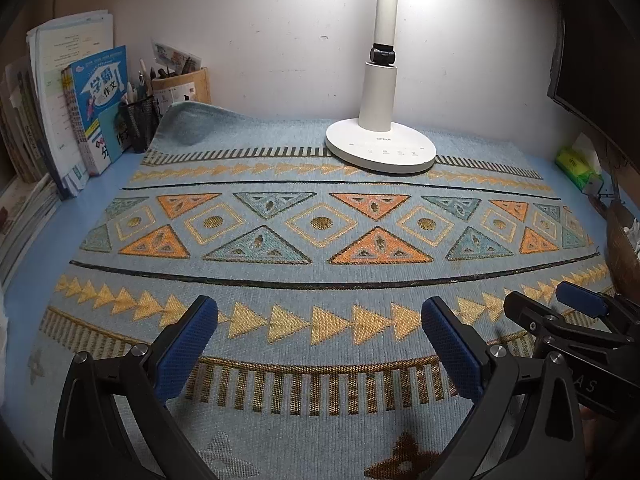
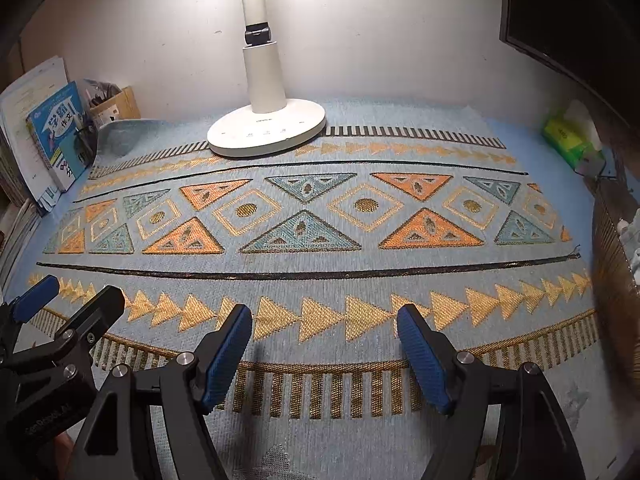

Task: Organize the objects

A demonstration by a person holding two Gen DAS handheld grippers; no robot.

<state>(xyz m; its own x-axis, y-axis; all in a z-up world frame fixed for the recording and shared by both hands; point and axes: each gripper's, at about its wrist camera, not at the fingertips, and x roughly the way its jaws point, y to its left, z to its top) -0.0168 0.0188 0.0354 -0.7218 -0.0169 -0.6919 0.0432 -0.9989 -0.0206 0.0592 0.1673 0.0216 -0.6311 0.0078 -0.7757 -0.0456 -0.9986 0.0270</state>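
Observation:
A patterned blue woven mat (image 1: 320, 272) covers the desk, also in the right wrist view (image 2: 320, 264). My left gripper (image 1: 320, 312) is open and empty, low over the mat's near part. My right gripper (image 2: 324, 320) is open and empty beside it; it shows in the left wrist view (image 1: 560, 300) at the right, and the left gripper shows in the right wrist view (image 2: 68, 288) at the left. Books (image 1: 92, 112) stand at the far left with a mesh pen holder (image 1: 138, 120) and a wooden box of pens (image 1: 184, 84).
A white desk lamp (image 1: 380, 144) stands at the mat's back, also in the right wrist view (image 2: 266, 128). A green tissue pack (image 2: 568, 136) lies at the far right. A dark monitor (image 1: 592, 60) hangs at the right. A brown basket (image 2: 616, 264) stands at the right edge.

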